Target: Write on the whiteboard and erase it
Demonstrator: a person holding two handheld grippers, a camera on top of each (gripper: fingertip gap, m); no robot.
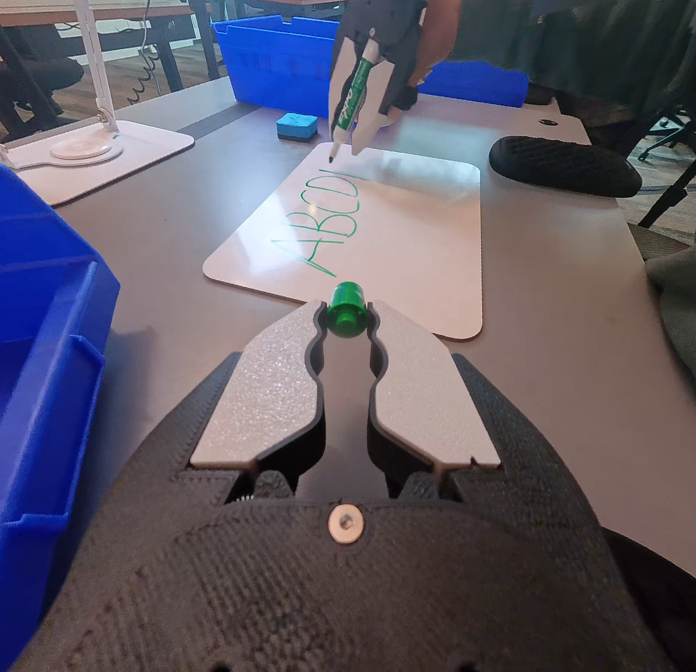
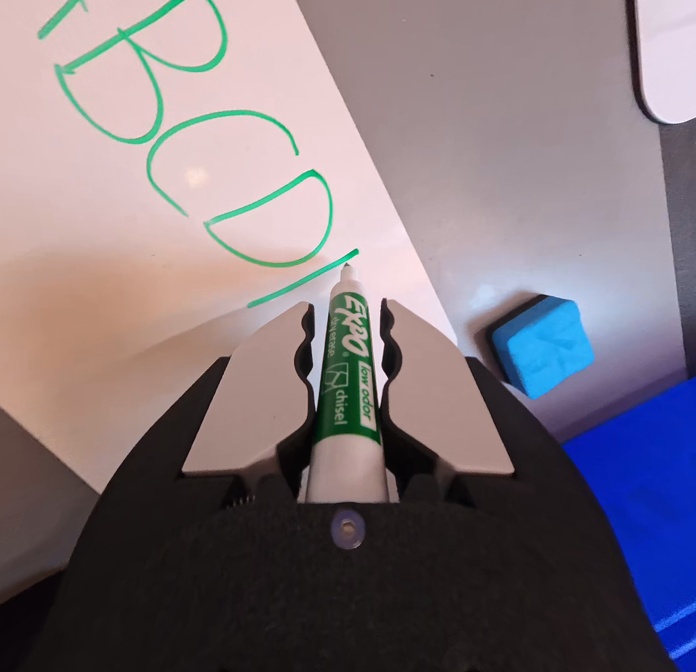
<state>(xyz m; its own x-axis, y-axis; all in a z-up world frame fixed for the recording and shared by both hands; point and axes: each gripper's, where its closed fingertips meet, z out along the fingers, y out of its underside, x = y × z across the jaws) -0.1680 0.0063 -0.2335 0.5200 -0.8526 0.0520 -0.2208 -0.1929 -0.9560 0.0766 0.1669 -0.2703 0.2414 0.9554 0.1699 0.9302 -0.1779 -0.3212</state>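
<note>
Green plastic is clamped between the tips of the left jaws (image 1: 347,313): the marker cap (image 1: 346,310) is held there, just past the near edge of the whiteboard (image 1: 414,247), which lies flat on the grey bench (image 1: 546,314) straight ahead of those jaws. Green handwriting (image 1: 327,224) is seen running away from the cap toward the far end of the board.

The right jaws (image 2: 346,307) are clenched on the green dry-erase marker (image 2: 348,371), gripped along its barrel with the tip pointing forward beyond the fingertips. The tip is held at the last green stroke; whether it touches the board cannot be told. From the left wrist view the marker (image 1: 350,100) is seen angled steeply down over the far corner of the board, a person's hand (image 1: 437,32) wrapped around that gripper.

To the right of the right jaws, a blue eraser (image 2: 542,347) rests on the bench just off the board's edge. Beyond it stands a blue bin (image 1: 278,58); another blue bin (image 1: 45,352) sits to the left of the left jaws. A white lamp base (image 1: 94,152) lies farther left, and a black wrist rest (image 1: 565,166) to the right of the board.
</note>
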